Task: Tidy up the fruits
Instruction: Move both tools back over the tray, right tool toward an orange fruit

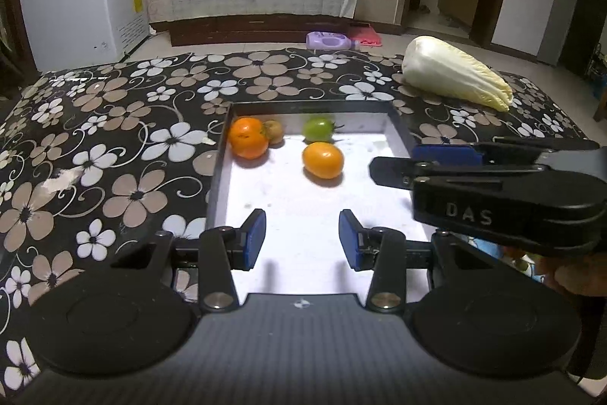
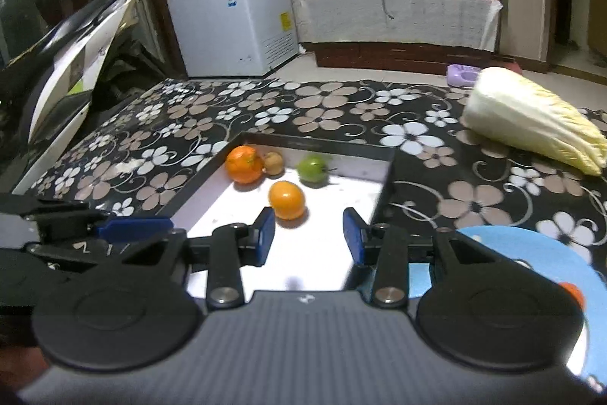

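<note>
Over the tray's near edge, my left gripper and right gripper hang spread and empty. Just beyond the right one's left finger lies a yellow-orange fruit. At the far wall lie an orange, a small brown fruit and a green fruit.

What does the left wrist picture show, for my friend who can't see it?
An open left gripper hovers over a white tray holding four fruits: an orange, a small brown fruit, a green tomato and a yellow-orange tomato. The right gripper reaches in from the right, and a cabbage lies on the flowery table.
</note>
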A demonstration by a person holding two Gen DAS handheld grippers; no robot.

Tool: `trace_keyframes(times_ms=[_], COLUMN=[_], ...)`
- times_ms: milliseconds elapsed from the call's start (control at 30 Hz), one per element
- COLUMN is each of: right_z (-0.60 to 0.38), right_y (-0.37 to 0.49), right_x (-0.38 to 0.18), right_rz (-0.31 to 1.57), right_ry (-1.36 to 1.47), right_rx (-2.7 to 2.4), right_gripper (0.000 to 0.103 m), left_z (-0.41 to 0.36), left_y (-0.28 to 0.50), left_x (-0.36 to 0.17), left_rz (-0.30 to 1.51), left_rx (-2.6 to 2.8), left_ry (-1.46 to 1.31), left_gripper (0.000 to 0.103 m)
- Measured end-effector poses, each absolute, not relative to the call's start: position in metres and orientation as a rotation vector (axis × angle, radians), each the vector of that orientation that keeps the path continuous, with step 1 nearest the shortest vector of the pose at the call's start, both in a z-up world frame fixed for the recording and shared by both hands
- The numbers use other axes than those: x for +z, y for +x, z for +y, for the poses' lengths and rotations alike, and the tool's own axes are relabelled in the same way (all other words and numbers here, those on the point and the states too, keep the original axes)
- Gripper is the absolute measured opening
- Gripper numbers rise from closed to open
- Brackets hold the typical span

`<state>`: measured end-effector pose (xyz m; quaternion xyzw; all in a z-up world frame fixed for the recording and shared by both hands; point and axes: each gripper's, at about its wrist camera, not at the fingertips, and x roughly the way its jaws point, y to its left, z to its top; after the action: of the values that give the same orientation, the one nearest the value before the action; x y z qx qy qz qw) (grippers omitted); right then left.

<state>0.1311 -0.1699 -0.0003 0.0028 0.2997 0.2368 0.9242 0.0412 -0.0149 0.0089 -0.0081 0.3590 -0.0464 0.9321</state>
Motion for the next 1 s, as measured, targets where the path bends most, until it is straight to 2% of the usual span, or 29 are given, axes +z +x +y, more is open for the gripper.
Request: trace_keyframes(times_ms=[400,1000], right_z=[-0.135,-0.098], right_y=[0.164,0.194], right_x=[-0.013,-0.023], right_rz=[0.678,0.728], right_ry=[-0.157,-0.286], right_rx=[0.526,0.550], right_gripper=[0.042,0.041], left_z=[0.000,0.007], left_y=[0.043,0.055], left_x=[0.004,-0.003], left_rz=[0.730,0.749], left_rx=[-0.087,-0.071], left_ry=[-0.011,-0.038], left_gripper=[0.053,0.053])
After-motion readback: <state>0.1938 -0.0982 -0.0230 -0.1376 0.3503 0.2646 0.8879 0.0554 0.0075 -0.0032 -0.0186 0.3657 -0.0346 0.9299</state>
